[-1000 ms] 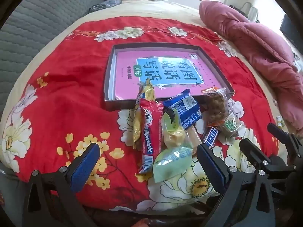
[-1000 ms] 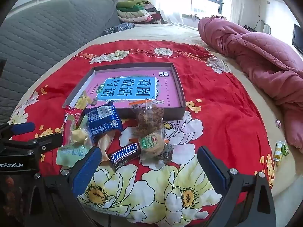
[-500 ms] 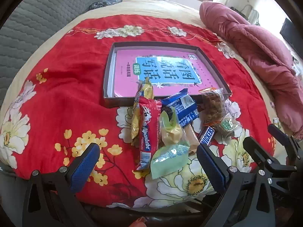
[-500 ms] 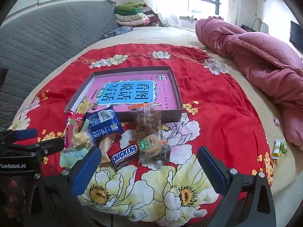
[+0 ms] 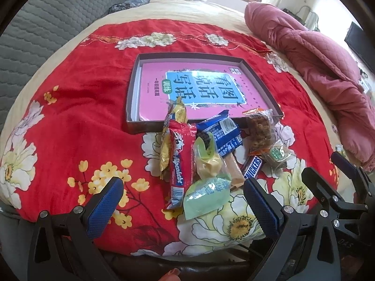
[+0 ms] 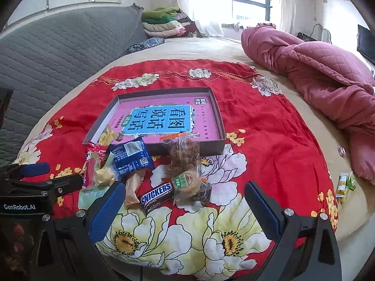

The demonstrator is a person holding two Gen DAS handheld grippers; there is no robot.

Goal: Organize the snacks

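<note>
Both grippers hang spread and empty above the near edge of the bed: the left gripper point(image 5: 182, 206) before a pale green packet point(image 5: 206, 195), the right gripper point(image 6: 182, 207) before a Snickers bar point(image 6: 158, 195). The snacks lie heaped on the red floral blanket point(image 6: 269, 145), touching the shallow box point(image 6: 216, 114) beyond them.

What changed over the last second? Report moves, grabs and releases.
Only the cameras moved: both views tilted up and drew back slightly, so the right one now shows more wall and window. Nothing was grabbed or released. The left gripper and right gripper stay open and empty. The snack pile, Snickers bar included, stays before the box.
</note>
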